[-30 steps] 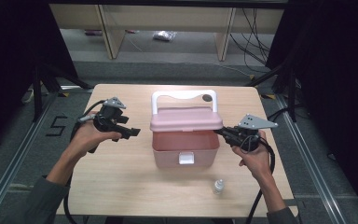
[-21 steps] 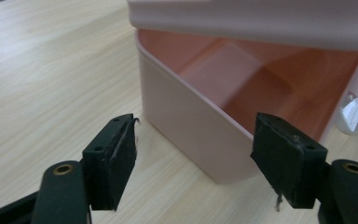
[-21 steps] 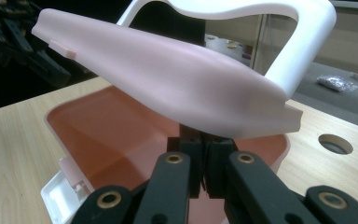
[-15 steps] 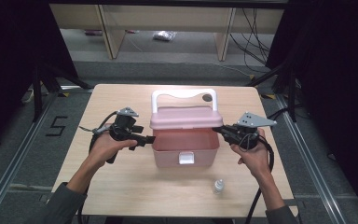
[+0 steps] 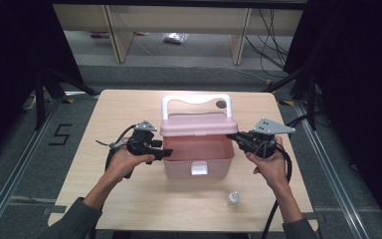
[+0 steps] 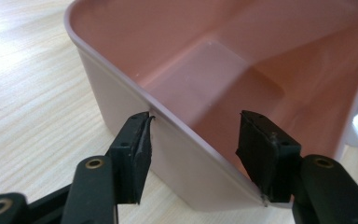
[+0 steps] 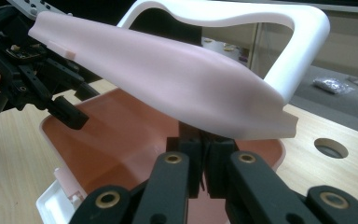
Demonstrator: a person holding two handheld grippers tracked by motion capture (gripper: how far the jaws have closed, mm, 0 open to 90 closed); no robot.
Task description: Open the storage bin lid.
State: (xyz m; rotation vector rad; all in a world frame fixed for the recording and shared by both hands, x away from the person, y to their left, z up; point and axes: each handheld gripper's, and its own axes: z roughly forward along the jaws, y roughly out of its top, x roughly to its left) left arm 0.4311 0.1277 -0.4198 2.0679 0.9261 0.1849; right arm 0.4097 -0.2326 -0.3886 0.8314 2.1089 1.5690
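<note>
The right gripper (image 7: 204,161) clamps the pink box's lid (image 7: 168,84), holding it up; the left gripper (image 6: 193,149), jaws just closing, straddles the box (image 6: 205,70) wall unpinched, likely to steady it.

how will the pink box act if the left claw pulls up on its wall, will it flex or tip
The pink box looks thin-walled and empty, so probably light and easily lifted. Its rim is a thin plastic lip, so it may flex a little. With the lid raised at the back, it might tip that way.
</note>
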